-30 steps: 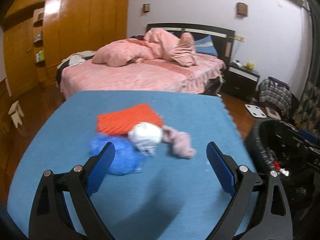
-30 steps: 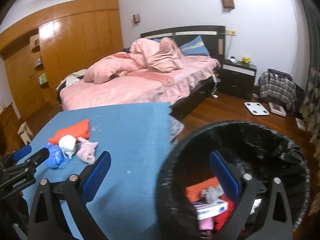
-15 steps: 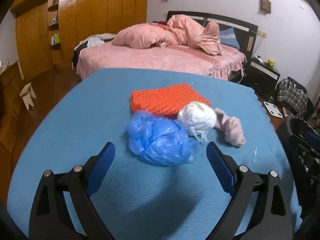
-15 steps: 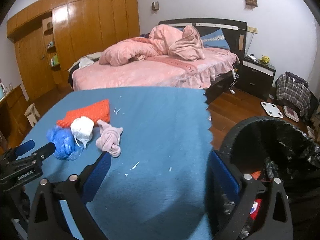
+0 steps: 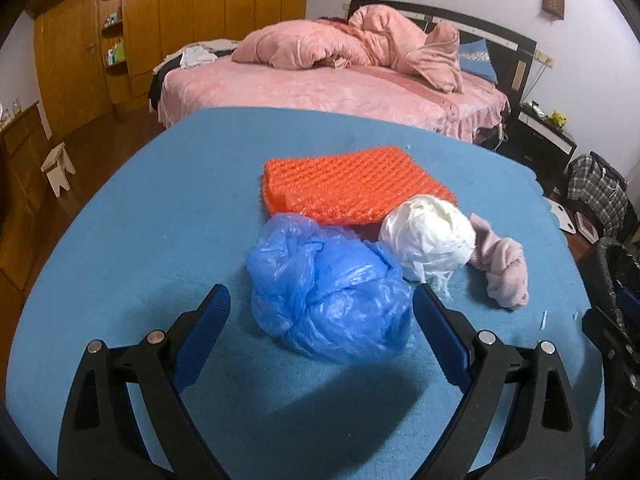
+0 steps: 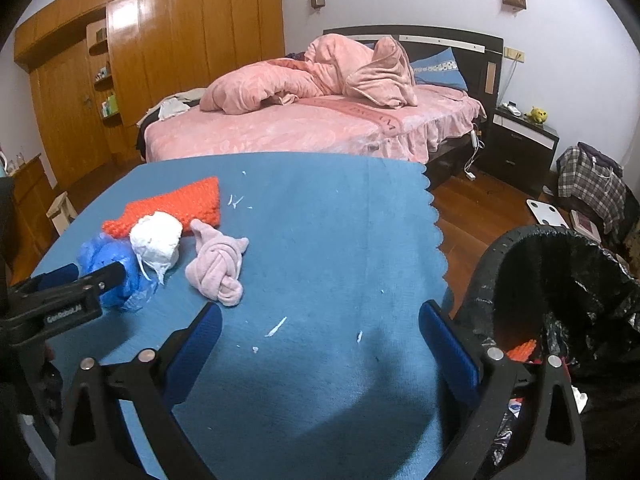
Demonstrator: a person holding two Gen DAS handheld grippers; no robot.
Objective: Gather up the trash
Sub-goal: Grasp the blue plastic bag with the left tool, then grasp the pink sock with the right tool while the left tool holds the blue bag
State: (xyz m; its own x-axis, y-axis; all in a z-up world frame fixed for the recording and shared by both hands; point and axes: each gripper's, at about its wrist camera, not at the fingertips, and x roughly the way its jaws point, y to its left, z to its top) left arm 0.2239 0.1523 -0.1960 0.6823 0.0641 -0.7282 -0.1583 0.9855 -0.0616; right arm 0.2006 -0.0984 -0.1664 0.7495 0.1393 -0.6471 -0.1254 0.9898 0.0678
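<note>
Both wrist views low, bedward; share blue mat (image 5: pixel 160 208).

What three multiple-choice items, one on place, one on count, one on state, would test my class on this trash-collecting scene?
1. Where does the bin stand?
A on the mat
B off the mat's right edge
C on the bed

2. How many bundles lie on the blue mat?
A four
B two
C six

3. The left gripper is:
A shut on the blue plastic bag
B shut on nothing
C open around the blue plastic bag

Key: B, it stands on the floor; A, orange, blue, white, pink; C, fingers apart on both sides of it.
</note>
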